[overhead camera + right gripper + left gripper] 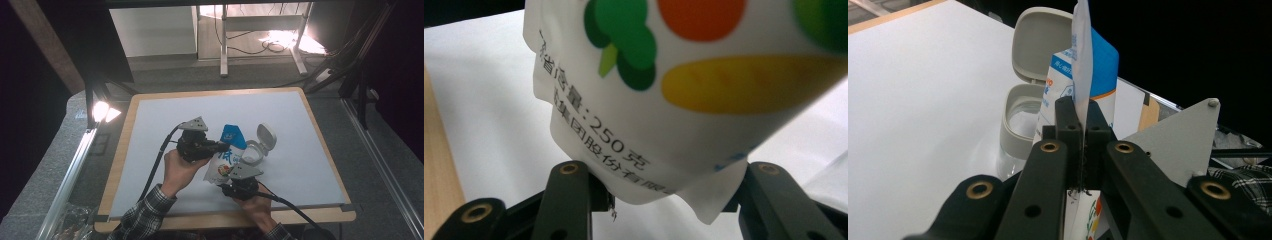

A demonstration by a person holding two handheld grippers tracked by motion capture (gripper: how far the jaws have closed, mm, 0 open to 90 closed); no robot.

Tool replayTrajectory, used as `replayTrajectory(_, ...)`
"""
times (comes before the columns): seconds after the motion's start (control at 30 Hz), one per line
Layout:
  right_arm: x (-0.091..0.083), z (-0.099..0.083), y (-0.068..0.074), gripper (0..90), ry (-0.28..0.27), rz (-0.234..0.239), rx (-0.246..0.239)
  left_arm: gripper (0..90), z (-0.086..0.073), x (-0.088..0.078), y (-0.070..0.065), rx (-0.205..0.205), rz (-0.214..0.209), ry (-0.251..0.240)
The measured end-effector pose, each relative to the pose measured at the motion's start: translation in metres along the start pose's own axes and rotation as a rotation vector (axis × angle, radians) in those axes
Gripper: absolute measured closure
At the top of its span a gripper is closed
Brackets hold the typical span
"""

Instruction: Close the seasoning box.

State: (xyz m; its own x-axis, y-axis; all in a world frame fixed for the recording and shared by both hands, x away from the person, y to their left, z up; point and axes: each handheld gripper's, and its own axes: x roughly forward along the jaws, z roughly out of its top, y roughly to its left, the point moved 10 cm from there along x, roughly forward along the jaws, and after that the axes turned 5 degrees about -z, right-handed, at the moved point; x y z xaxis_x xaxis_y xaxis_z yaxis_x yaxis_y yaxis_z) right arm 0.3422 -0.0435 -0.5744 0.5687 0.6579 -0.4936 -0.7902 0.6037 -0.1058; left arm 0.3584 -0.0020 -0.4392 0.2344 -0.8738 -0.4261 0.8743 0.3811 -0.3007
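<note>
- The left tongs (1081, 145) are clenched on the thin edge of a white and blue pouch (1088, 75); in the left gripper view the two black jaws meet on the pouch's flat seam, which rises straight up between them.
- In the high view the left tongs (220, 147) reach in from the left and meet the pouch (227, 155) at about its middle, held by the person's left hand (177, 167).
- The right tongs (664, 195) stand spread wide, with the pouch's lower end (674, 125) sitting between the jaws; whether the jaws press on it I cannot tell.
- In the high view the right tongs (235, 180) sit just below the pouch's lower end, with the right hand (257, 205) behind them and a grey three-cornered plate (244, 171) on top.
- The pouch lies near the middle of the white surface (165, 125), its blue top pointing away from the person and its white bottom, printed with coloured vegetables and black characters, towards the person.
- Just beside the pouch, on its right in the high view, stands a small clear jar (252, 154) with a pale hinged lid (266, 136) flipped open and tilted back.
- In the left gripper view the jar (1020, 125) stands just behind the pouch, its mouth open.
- The surface has a wooden rim (117, 165); a plaid sleeve (145, 215) covers the left forearm.
</note>
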Motion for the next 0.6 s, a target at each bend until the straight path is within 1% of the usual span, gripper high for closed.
replayTrajectory(0.07, -0.001, 0.000, 0.001, 56.3, 0.000, 0.015, 0.004, 89.6, 0.000, 0.001, 0.002, -0.003, 0.003, 0.001)
replayTrajectory(0.1, -0.002, 0.000, 0.002, 56.3, 0.006, 0.025, 0.020, 89.6, 0.001, 0.001, 0.003, -0.005, 0.003, -0.001)
replayTrajectory(0.13, -0.002, 0.000, 0.002, 56.3, -0.002, 0.029, 0.011, 89.5, 0.001, 0.001, 0.004, -0.006, 0.003, 0.000)
replayTrajectory(0.17, -0.003, 0.000, 0.003, 56.3, 0.002, 0.041, 0.016, 89.5, 0.001, 0.002, 0.005, -0.007, 0.004, -0.001)
replayTrajectory(0.3, -0.004, -0.001, 0.004, 56.4, 0.007, 0.063, 0.024, 89.5, 0.000, 0.006, 0.006, -0.002, 0.003, 0.006)
replayTrajectory(0.43, -0.007, -0.005, 0.006, 56.4, 0.023, 0.092, 0.043, 89.4, -0.001, 0.011, 0.007, 0.024, 0.007, 0.023)
replayTrajectory(0.5, -0.008, -0.006, 0.007, 56.4, 0.031, 0.116, 0.052, 89.4, 0.000, 0.013, 0.007, 0.033, 0.005, 0.024)
replayTrajectory(0.6, -0.011, -0.008, 0.007, 56.3, 0.032, 0.132, 0.059, 89.4, 0.000, 0.015, 0.007, 0.045, 0.005, 0.029)
